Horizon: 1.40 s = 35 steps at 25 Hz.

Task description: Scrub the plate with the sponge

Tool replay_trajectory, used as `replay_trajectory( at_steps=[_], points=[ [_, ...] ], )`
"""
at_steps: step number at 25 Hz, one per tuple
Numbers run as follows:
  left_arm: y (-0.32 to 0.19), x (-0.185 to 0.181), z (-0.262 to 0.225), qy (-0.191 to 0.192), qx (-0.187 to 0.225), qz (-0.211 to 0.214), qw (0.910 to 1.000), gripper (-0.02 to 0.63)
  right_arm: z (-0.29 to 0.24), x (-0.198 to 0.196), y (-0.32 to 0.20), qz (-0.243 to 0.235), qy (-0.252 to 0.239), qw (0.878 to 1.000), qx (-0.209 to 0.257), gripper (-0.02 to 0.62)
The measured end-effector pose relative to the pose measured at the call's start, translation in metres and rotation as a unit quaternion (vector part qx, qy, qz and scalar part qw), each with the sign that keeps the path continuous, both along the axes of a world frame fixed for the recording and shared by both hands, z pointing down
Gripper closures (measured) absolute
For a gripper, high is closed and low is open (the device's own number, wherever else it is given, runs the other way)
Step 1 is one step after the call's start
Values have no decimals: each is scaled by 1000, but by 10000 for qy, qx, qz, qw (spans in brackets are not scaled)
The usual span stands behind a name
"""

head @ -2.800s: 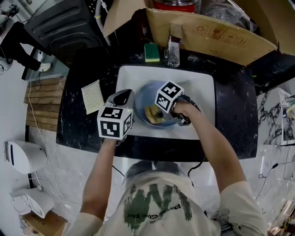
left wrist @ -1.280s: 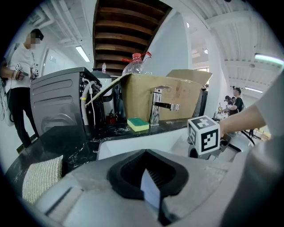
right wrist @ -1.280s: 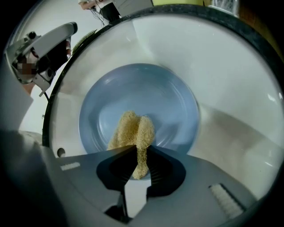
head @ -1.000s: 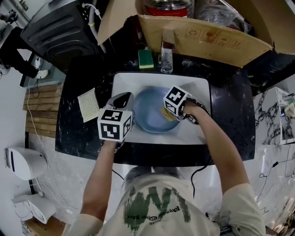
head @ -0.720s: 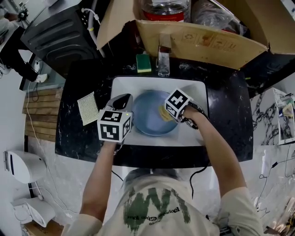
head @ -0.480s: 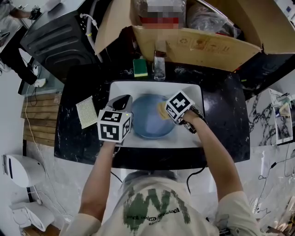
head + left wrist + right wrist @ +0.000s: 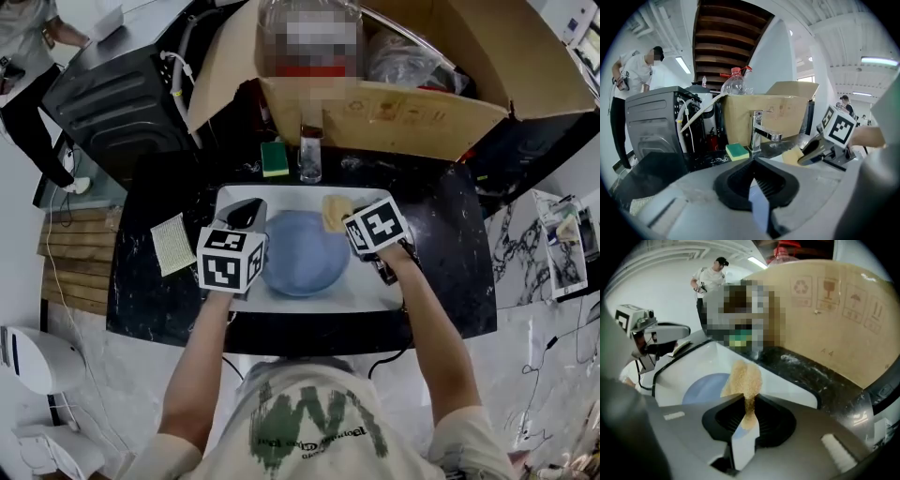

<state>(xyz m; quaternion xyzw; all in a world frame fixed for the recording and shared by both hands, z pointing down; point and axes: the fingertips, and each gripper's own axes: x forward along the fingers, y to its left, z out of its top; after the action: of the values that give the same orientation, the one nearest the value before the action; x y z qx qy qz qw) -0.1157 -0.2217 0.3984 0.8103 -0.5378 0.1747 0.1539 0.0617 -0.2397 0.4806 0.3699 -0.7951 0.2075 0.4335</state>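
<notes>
Black marbled counter (image 7: 141, 286) around white sink (image 7: 380, 292); left gripper (image 7: 758, 190) tight on blue plate (image 7: 305, 253), right gripper (image 7: 747, 409) tight on sponge (image 7: 336, 212)

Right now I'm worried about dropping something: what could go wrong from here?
1. The right gripper pinches the sponge only by one edge; it could slip out under scrubbing pressure.
2. The left gripper clamps the plate only at its rim, so it might twist or slide in the sink.
</notes>
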Motion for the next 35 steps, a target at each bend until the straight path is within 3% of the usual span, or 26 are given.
replay_trajectory(
  at_steps=[6, 16, 23, 35],
  points=[
    [-4, -3, -17, 13, 116, -84, 9999, 607, -53, 5, -11, 585, -759, 9924, 769, 535],
    [-4, -9, -35, -9, 276, -16, 9996, 607, -116, 8, -12, 1209, -1714, 9617, 1762, 535],
    [-2, -17, -43, -35, 438, -95, 9990, 607, -138, 1, -7, 1146, -1975, 9435, 2401, 538],
    [-2, -23, -44, -22, 445, -168, 9989, 607, -140, -1, -5, 1117, -1911, 9421, 2520, 538]
  ],
)
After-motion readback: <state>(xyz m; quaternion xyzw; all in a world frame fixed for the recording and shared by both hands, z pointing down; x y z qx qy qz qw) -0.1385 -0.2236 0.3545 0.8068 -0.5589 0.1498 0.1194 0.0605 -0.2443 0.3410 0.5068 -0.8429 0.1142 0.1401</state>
